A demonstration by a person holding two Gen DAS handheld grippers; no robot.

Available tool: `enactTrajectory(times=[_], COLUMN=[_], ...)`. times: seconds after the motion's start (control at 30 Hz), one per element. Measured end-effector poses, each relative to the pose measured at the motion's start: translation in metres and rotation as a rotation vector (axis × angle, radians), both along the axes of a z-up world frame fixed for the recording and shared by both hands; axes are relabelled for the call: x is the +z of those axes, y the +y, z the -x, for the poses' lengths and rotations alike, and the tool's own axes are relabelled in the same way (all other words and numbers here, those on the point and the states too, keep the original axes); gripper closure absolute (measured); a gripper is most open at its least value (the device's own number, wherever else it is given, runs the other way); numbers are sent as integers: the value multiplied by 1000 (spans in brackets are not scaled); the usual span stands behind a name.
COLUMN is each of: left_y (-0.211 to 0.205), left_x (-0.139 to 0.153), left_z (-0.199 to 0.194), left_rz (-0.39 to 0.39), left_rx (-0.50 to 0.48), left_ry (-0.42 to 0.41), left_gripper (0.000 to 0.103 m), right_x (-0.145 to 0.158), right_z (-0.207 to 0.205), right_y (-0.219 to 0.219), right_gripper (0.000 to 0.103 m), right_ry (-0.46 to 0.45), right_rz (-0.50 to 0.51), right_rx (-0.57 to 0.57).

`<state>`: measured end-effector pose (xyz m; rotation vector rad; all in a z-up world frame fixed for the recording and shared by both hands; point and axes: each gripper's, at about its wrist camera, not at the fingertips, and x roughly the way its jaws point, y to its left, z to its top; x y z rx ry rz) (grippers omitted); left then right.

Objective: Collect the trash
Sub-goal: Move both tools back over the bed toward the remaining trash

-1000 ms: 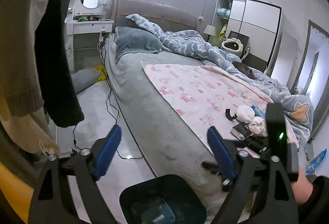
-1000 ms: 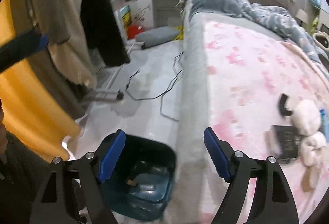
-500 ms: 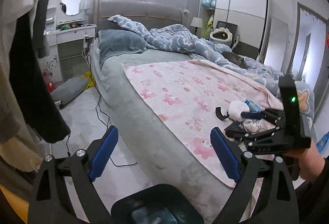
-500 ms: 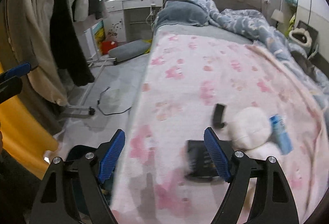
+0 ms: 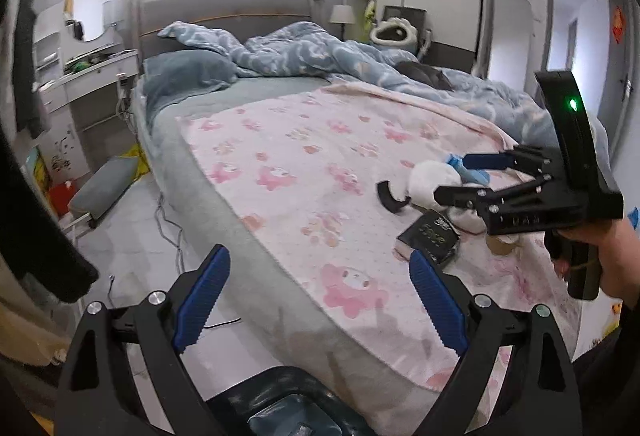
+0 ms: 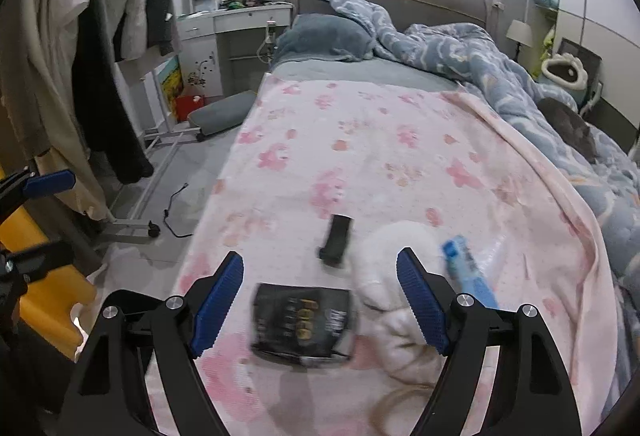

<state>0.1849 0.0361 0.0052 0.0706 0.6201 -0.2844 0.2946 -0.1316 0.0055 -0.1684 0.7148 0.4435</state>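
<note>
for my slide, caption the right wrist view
Open right hand-held gripper above a black packet on the pink blanket.

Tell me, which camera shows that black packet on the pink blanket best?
The right wrist view: the black packet lies between the open right gripper fingers, whole from above, though blurred. The left wrist view shows it smaller, at an angle, beside the right gripper.
</note>
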Motion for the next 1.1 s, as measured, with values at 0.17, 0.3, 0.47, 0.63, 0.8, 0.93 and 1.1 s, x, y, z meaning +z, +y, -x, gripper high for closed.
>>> enactTrajectory(times=[0.17, 0.3, 0.47, 0.63, 0.8, 0.93, 1.1], left_y=[-23, -43, -71, -99, -111, -111, -115], left_x=[-18, -26, -30, -41, -54, -67, -79], left_z=[-18, -27, -35, -49, -62, -79, -89], left_rz=[-19, -33, -29, -74, -121, -111, -87], left_rx=[-56, -126, -200, -270, -286, -284, -307], left_ry=[47, 51, 59, 73, 90, 135, 160], left_gripper=[10, 10, 10, 10, 9, 9, 9], right_x=[2, 1, -5, -13, -22, -29, -36], right_z=[-12, -21, -34, -42, -50, -56, -65], right_y=[-26, -44, -60, -80, -89, -86, -89], right_gripper=[23, 23, 23, 23, 23, 33, 45], right_ry=[-7, 2, 31, 49, 73, 91, 114], right_rz=[-19, -23, -2, 9, 17, 51, 62], right_rx=[-43, -78, -91, -107, -113, -99, -100])
